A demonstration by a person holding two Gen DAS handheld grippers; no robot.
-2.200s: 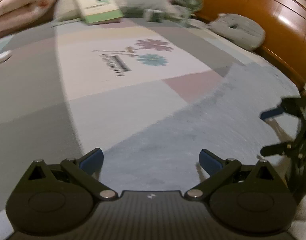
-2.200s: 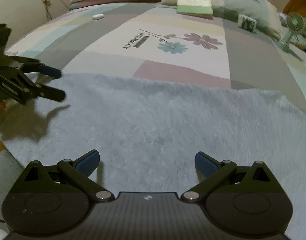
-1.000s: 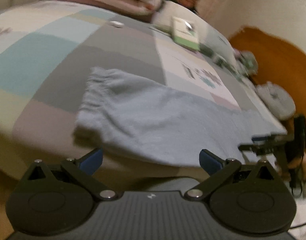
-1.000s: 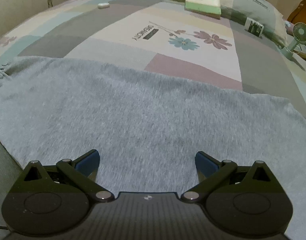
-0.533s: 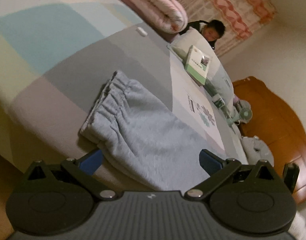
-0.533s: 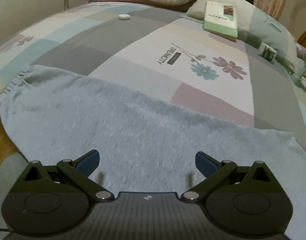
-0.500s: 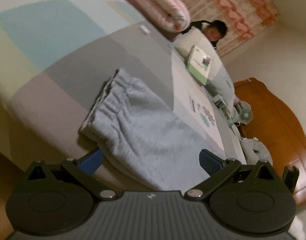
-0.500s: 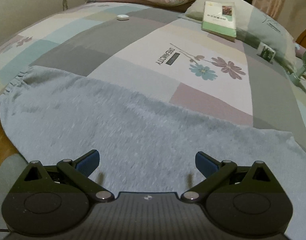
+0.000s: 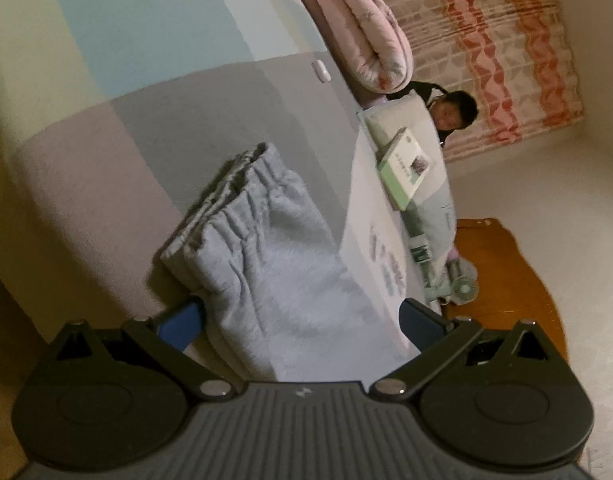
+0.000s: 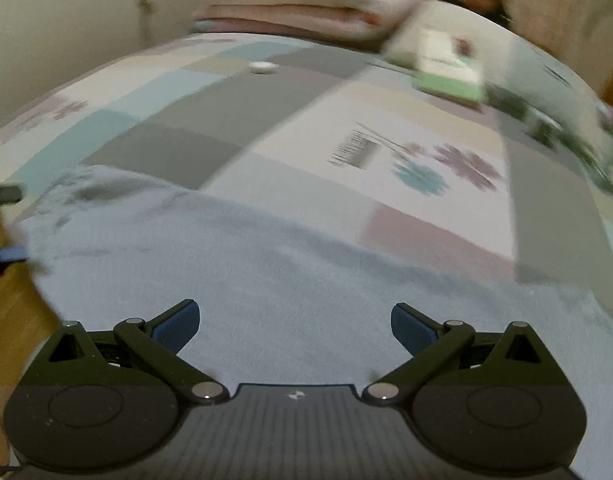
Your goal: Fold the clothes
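Closer now: left hand-held gripper (image 9: pixel 300 320) w/ pants (image 9: pixel 274 264) waistband-first, lengthwise away.

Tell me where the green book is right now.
In the left wrist view the green book lies on the pillow at the bed's far side, beyond the grey sweatpants.

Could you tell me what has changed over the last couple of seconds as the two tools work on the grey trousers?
The left tool has swung from mid-garment to the waistband end of the grey trousers, its open fingers now reaching either side of the bunched elastic. The right tool has shifted slightly and is moving, as the blur shows. Nothing was gripped or released. Both tools stay open; the trousers stay flat on the bed, and the book stays on the pillow.
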